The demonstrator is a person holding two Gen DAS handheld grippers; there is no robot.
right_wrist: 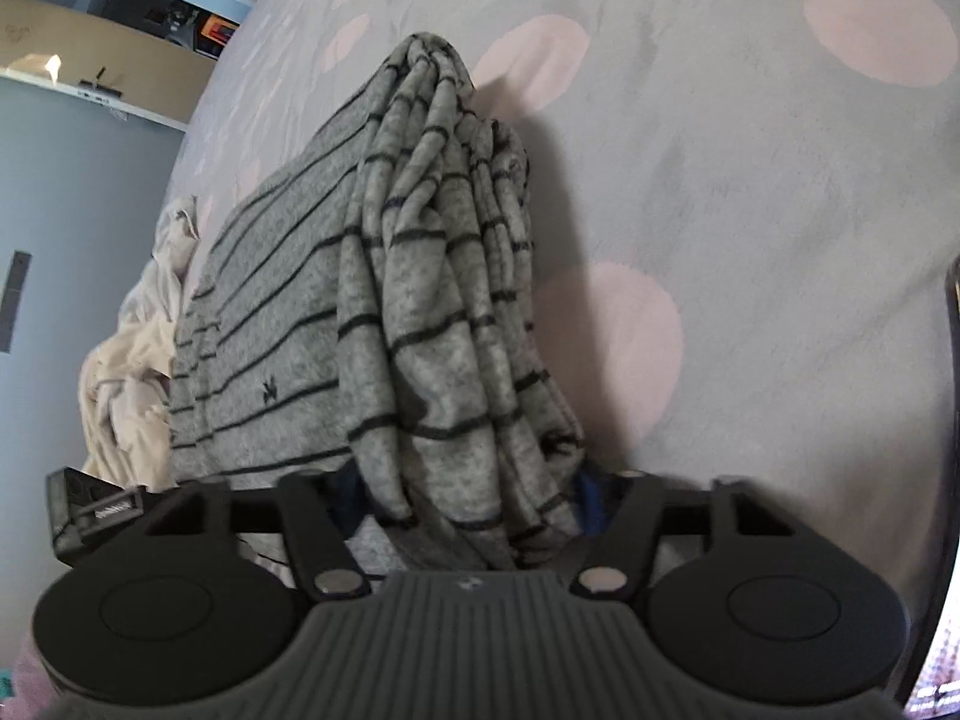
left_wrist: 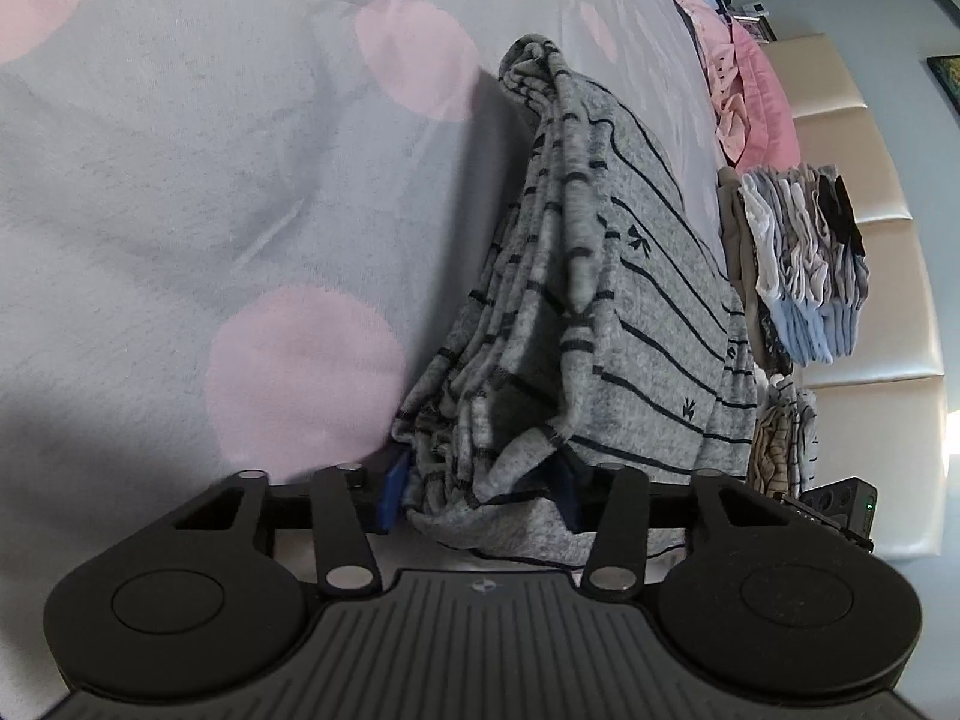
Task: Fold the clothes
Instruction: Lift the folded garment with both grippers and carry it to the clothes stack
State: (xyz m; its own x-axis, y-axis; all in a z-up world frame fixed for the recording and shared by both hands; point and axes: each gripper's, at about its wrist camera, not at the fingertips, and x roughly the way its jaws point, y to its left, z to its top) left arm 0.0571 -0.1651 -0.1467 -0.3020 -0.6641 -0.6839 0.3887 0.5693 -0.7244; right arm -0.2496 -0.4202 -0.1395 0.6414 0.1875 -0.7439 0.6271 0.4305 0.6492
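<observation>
grey striped garment (left_wrist: 606,312) hanging bunched over bed (left_wrist: 180,180). left gripper (left_wrist: 480,492) jaws part closed, pinching one bunched edge. right gripper (right_wrist: 468,498) jaws gripping other edge. folded clothes stack (left_wrist: 798,264) lying near headboard (left_wrist: 870,300).

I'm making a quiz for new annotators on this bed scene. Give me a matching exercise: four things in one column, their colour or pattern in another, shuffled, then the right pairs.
Things:
1. garment between both grippers' fingers
2. bedspread
3. pillow near the headboard
4. crumpled cloth beside the garment

Looks:
A. plain pink
B. grey with thin dark stripes
C. cream
D. pale grey-blue with large pink dots

Pairs: 1-B, 2-D, 3-A, 4-C
</observation>
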